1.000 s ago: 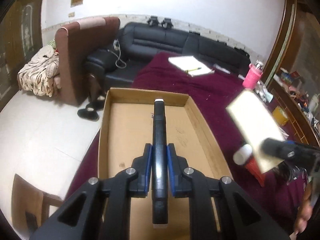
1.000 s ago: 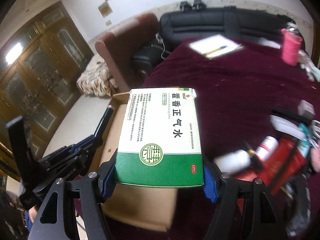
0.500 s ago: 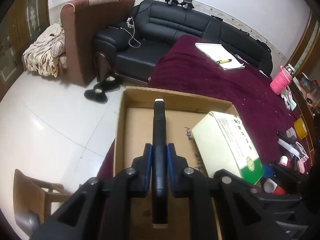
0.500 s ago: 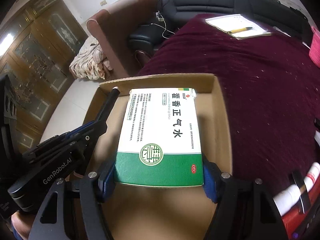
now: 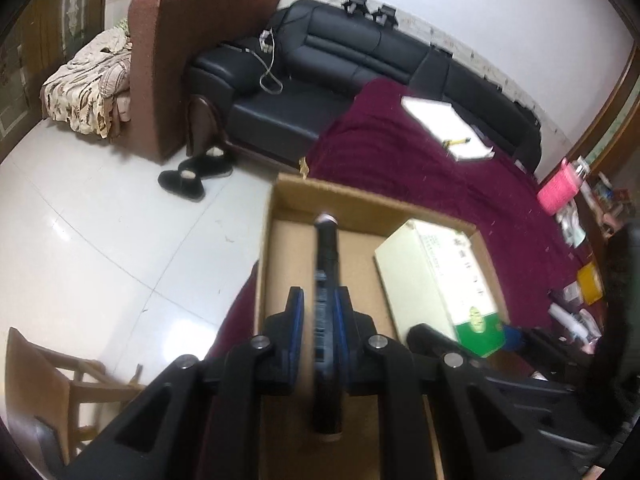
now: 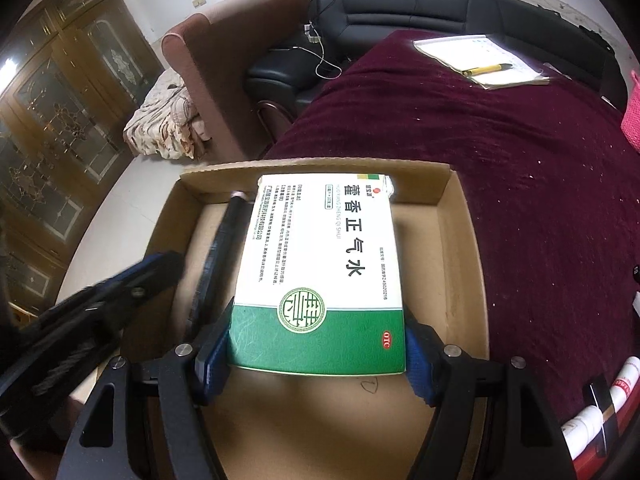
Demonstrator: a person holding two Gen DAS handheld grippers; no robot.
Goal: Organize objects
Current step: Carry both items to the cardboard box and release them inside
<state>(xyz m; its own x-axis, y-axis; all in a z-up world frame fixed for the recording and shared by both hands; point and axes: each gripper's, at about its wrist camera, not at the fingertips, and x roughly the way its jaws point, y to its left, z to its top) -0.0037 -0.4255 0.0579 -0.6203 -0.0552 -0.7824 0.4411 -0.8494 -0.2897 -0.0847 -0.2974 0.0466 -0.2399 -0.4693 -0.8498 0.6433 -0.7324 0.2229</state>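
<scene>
A big brown cardboard box (image 6: 460,240) fills the middle of the frame. Over it, the right gripper (image 6: 318,350) squeezes a green and white medicine box (image 6: 320,248). The left gripper (image 5: 320,312) pinches a thin black stick (image 5: 327,248) left of it.

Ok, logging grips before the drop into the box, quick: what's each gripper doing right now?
Left gripper: closed on the slim black device.
Right gripper: closed on the green-and-white medicine box.
</scene>
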